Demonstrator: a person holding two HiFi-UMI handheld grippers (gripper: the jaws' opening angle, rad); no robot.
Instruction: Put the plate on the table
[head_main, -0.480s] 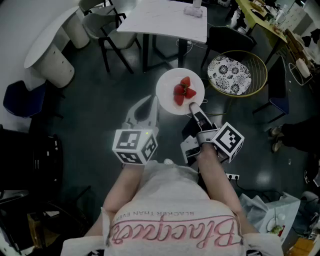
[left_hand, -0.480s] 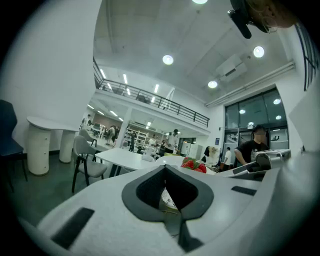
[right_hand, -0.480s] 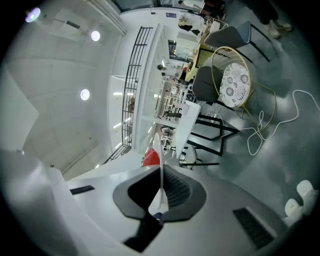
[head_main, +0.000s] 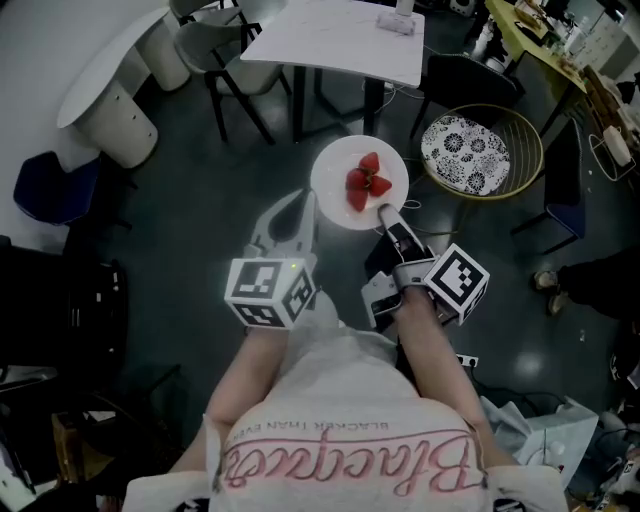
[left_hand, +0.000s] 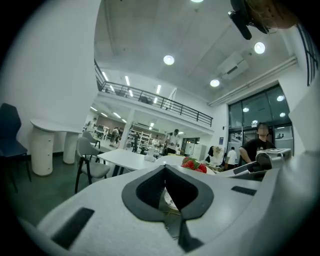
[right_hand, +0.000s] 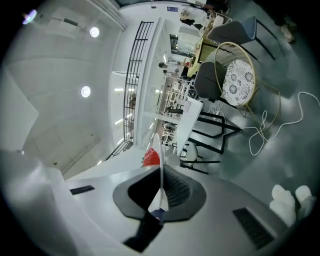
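**Plate with strawberries carried in the air, not yet on the table**

Head view: the person holds both forearms forward from the body, close together. The left gripper (head_main: 310, 200) and the right gripper (head_main: 385, 212) both point ahead and nearly level. The white plate (head_main: 335, 170) with strawberries (head_main: 366, 182) hangs above the dark floor, between the two gripper tips. It is short of the white table (head_main: 335, 40), which stands further ahead. The right gripper meets the plate at its near right rim, and the left gripper tip lies at its left rim.

Left gripper view: the left gripper (left_hand: 165, 170) is upright, and its jaw tips are closed together. The plate (left_hand: 171, 159) and the strawberries (left_hand: 194, 164) show just above its right jaw. A small white piece shows in the slit behind the tips, and I cannot tell if the rim is pinched there.

Right gripper view: the right gripper (right_hand: 160, 167) is rolled on its side. Its jaws are clamped on the plate (right_hand: 159, 196), whose thin rim stands edge-on between the pads. The strawberries (right_hand: 151, 157) are just beyond the tips.
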